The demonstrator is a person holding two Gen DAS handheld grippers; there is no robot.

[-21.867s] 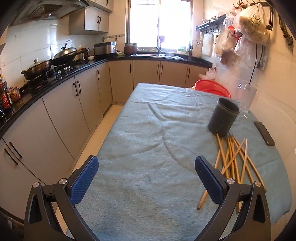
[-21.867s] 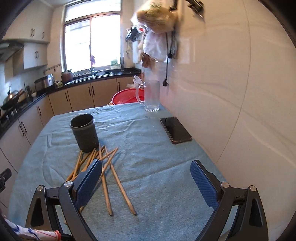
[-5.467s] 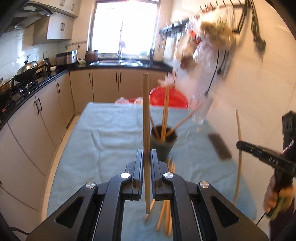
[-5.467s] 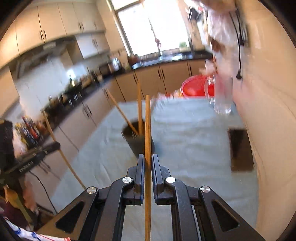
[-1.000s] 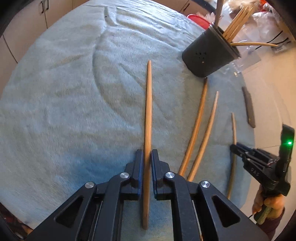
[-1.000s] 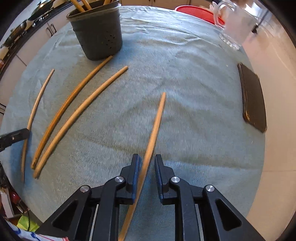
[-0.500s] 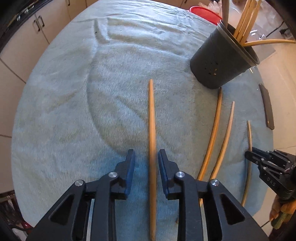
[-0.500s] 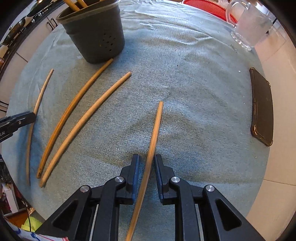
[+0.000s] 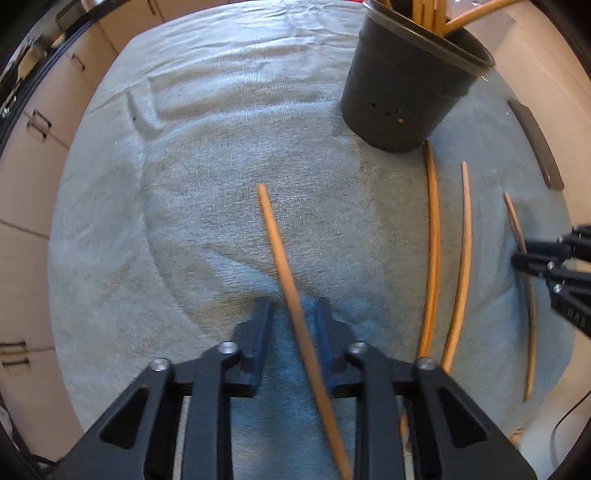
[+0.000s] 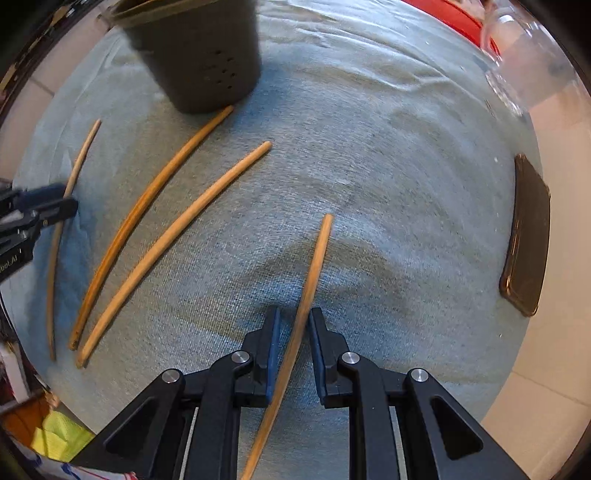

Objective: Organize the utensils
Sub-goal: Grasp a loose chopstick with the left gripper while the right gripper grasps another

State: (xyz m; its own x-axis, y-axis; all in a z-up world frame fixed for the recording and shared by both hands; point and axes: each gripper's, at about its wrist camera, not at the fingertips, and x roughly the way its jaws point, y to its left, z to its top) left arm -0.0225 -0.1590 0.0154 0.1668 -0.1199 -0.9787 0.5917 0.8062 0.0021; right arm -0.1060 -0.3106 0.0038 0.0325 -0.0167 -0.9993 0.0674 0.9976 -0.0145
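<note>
Where the left wrist view begins, cabinets (image 9: 37,147) edge the frame beside the blue cloth (image 9: 203,184) that covers the table. Pointing steeply down at the cloth, the left gripper (image 9: 295,306) has its jaws closing, and the left chopstick (image 9: 280,258) runs between them on a slant. A gap shows on each side of the stick, so the pads do not yet press it. Its far tip points toward the middle of the cloth. Whether it lies flat or is raised cannot be told.

Right of that, the dark holder (image 9: 402,92) stands upright with several chopsticks leaning in it. Just below its base, two spare chopsticks (image 9: 434,240) lie side by side on the cloth, and the upper end of one is close to the holder. Further right, the right gripper (image 9: 524,258) comes in from the edge over the right chopstick (image 9: 530,332). A phone (image 9: 535,144) lies past it near the table's rim.

Seen from the right wrist, the left gripper sits at the far left. The holder and the spare chopsticks follow. At centre, the right gripper's jaws stand narrowly apart with the right chopstick between them. A sliver of space shows on its left side, so no firm pinch is visible. A red basin (image 10: 450,22) and a glass jug (image 10: 524,55) sit at the upper right.
</note>
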